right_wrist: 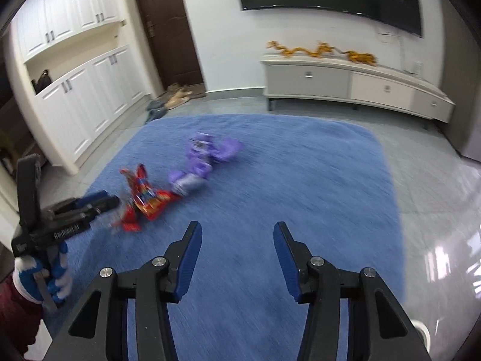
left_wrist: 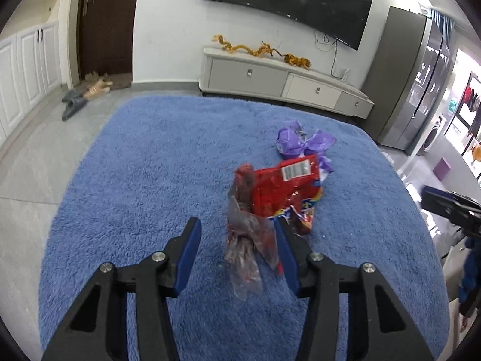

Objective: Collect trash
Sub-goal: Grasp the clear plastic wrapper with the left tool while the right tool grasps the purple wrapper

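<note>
A crumpled clear and red wrapper (left_wrist: 249, 234) stands on the blue rug (left_wrist: 144, 180) between the fingers of my left gripper (left_wrist: 236, 225). It lies against the right finger, with a gap to the left finger, so the jaws are open. Just beyond it lies a red snack bag (left_wrist: 285, 186), and behind that a purple wrapper (left_wrist: 300, 141). In the right wrist view, my right gripper (right_wrist: 237, 228) hangs open over bare rug (right_wrist: 300, 180) with nothing between its fingers. The same view, blurred, shows the left gripper (right_wrist: 108, 200) at the red bag (right_wrist: 147, 201), with purple wrappers (right_wrist: 207, 156) further back.
A gloved hand (right_wrist: 57, 276) holds the left tool. A low white TV cabinet (left_wrist: 285, 81) stands past the rug under a wall TV (left_wrist: 285, 0). White cupboards (right_wrist: 84, 102), a brown door (right_wrist: 168, 30) and slippers (left_wrist: 72, 105) are on the left, and a grey fridge (left_wrist: 421, 75) on the right. Tiled floor surrounds the rug.
</note>
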The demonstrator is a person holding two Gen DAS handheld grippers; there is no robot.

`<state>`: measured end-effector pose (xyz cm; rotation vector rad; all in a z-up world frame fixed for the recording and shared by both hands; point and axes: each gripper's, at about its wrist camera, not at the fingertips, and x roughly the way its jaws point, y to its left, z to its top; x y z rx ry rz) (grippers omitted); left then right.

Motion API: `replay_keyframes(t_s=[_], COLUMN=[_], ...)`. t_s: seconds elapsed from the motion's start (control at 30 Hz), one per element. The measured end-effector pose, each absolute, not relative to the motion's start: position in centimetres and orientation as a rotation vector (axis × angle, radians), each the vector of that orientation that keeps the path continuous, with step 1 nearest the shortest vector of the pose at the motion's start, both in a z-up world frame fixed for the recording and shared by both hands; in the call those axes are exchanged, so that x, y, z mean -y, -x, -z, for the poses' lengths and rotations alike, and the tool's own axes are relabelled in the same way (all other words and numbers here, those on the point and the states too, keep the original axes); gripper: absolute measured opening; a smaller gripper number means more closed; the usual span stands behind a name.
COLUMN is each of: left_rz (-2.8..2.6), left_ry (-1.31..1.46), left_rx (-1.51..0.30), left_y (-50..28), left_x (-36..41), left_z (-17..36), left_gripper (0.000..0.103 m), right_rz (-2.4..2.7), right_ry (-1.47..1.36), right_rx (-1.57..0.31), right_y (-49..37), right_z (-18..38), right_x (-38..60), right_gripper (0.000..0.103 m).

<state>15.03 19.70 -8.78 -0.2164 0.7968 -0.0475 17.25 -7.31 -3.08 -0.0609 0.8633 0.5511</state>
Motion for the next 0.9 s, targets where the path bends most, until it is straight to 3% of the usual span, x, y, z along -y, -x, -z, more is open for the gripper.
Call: replay_keyframes(t_s=[0.4, 0.57, 0.7, 0.9], left_rz=[0.155, 0.186, 0.181, 0.159], left_ry=[0.306, 0.317, 0.324, 0.329], left_rx=[-0.865, -0.858, -0.839, -0.81], left_y=[-17.7, -17.9, -17.4, -16.0], left_x=[-20.8, -20.7, -20.9, -21.1], left_z=[11.4, 11.6, 11.3, 10.6], left_gripper=[0.032, 0.021, 0.018, 0.016], right_rz=[-0.639, -0.659, -0.698, -0.699], right_ry=[-0.106, -0.208, -0.248, -0.201], right_rx=[-1.003, -1.05, -1.042, -0.988], right_y=[-24.9, -26.5, -26.4, -24.7], right_z=[8.0, 9.5, 9.2, 7.6], right_x=[0.8, 0.6, 1.0, 1.6], right_gripper=[0.047, 0.047, 0.032, 0.026])
